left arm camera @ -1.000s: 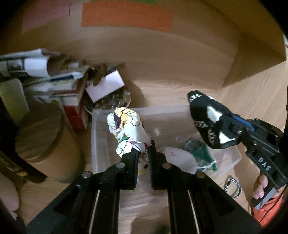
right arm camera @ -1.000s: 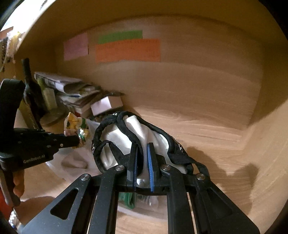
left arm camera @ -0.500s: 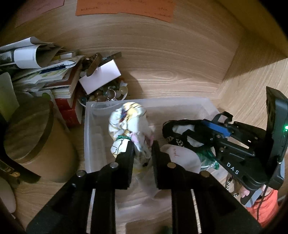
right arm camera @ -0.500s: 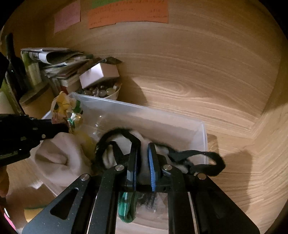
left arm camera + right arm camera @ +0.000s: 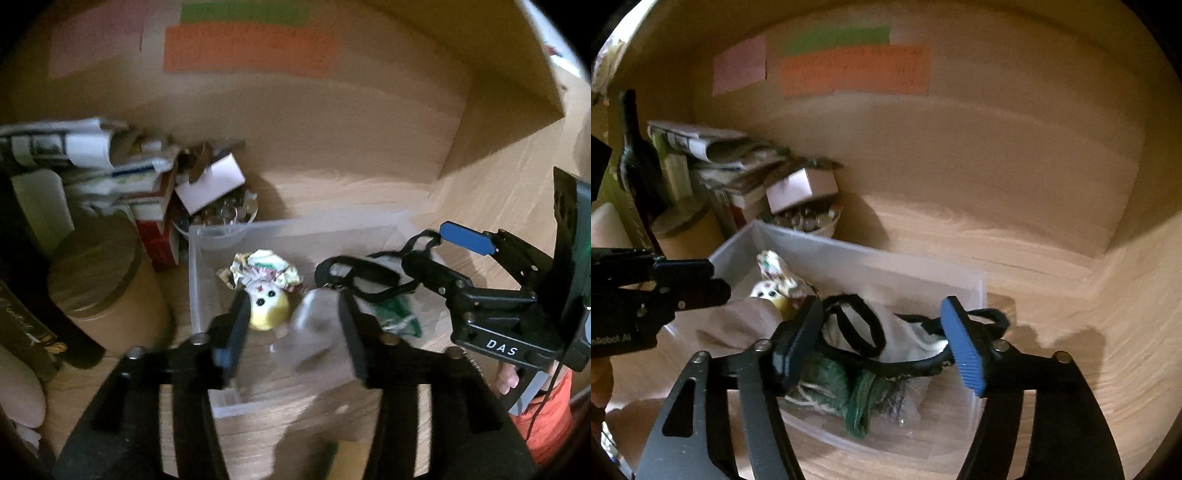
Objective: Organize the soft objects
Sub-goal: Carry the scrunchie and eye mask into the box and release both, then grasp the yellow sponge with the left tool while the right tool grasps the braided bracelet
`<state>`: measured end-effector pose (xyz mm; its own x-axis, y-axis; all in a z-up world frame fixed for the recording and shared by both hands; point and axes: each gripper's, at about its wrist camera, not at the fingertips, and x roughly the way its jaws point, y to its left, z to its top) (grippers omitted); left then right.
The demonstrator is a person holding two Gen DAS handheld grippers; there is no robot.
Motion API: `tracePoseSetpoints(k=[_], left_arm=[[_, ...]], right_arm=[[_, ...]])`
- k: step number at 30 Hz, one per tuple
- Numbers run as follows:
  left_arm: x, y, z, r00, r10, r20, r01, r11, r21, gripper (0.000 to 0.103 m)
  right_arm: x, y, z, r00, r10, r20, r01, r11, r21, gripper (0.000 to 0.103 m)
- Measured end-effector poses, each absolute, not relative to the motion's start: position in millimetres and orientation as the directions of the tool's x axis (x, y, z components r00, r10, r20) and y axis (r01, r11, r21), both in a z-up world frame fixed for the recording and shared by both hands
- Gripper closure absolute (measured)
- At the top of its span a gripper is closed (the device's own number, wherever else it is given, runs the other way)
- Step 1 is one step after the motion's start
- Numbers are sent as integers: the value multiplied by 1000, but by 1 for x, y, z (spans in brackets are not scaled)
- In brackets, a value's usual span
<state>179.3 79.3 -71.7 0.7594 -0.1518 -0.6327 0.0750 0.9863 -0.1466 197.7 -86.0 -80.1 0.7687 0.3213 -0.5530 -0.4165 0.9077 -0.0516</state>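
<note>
A clear plastic bin [image 5: 280, 227] [image 5: 849, 254] stands on the wooden shelf. In it lie a small rag doll with a yellow face and patterned cloth [image 5: 264, 288] [image 5: 774, 282], a black-and-white strapped cloth item [image 5: 354, 275] [image 5: 886, 332], a green knit piece [image 5: 397, 317] [image 5: 857, 391] and a white cloth [image 5: 738, 325]. My left gripper [image 5: 291, 325] is open and empty above the doll. My right gripper [image 5: 882, 339] is open and empty just above the strapped item; it shows at the right in the left wrist view [image 5: 443, 258].
Left of the bin are a stack of papers and books [image 5: 92, 166], a round wooden box [image 5: 99, 280], a bowl of shiny small things [image 5: 221, 212] with a white card on it, and a dark bottle [image 5: 635, 155]. Coloured notes [image 5: 857, 66] hang on the back wall.
Both grippers have opened. The doll has dropped from my left gripper into the bin, and the strapped cloth has left my right gripper and lies in the bin. Both grippers have pulled back.
</note>
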Motion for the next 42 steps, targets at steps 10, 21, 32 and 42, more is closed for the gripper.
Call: tracePoseSetpoints(k=[10,21,32,42], left_arm=[[121,57,-41,856,-92,-508,70,996,-61,17],[88,54,-56,868,-71,-491,51,997,-54,2],[88,50,-119,738,-81,-670,51,997,-64,2],[93,40,-146,678,-97,-728,68,995,-69,31]], right_arm=[[148,-104,-49,828,346,-442,-410,910,-57,11],[103,-136,-57,836,350,-423,-390,921,-8,0],[91,-165,-123,751,270,-603,-334,942,5,0],[104,-167,-163,639,271,-720,-353,935,39,11]])
